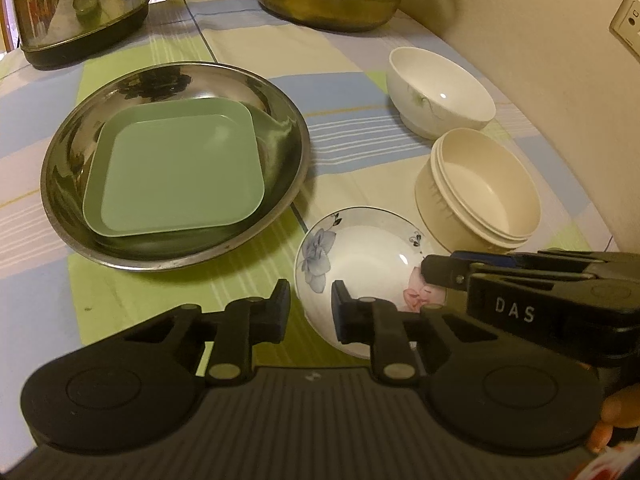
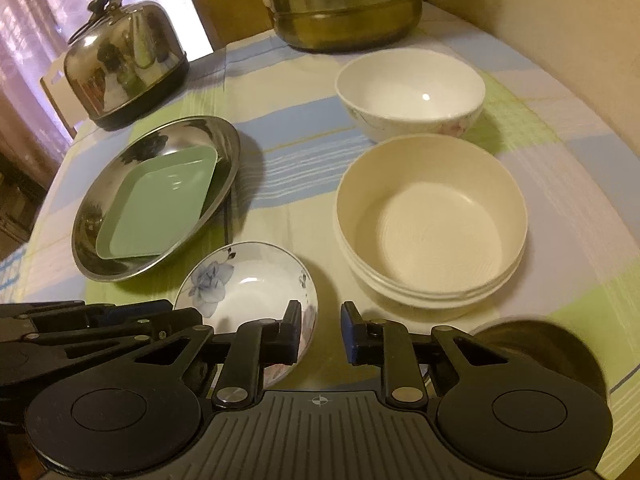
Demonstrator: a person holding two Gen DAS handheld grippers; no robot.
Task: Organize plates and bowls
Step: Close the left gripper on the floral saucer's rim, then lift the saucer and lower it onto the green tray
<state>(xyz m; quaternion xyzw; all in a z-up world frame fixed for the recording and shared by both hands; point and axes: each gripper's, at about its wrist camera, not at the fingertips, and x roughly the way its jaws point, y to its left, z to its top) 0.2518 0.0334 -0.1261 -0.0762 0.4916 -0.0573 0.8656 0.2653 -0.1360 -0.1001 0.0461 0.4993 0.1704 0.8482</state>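
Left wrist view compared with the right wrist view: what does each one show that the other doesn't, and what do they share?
Only the left wrist view shows the wall socket. Only the right wrist view shows the curtain and a dark round vessel at the near right. Both show the steel plate holding the green square plate, the floral bowl, the stacked cream bowls, the white bowl, the pot and the kettle.
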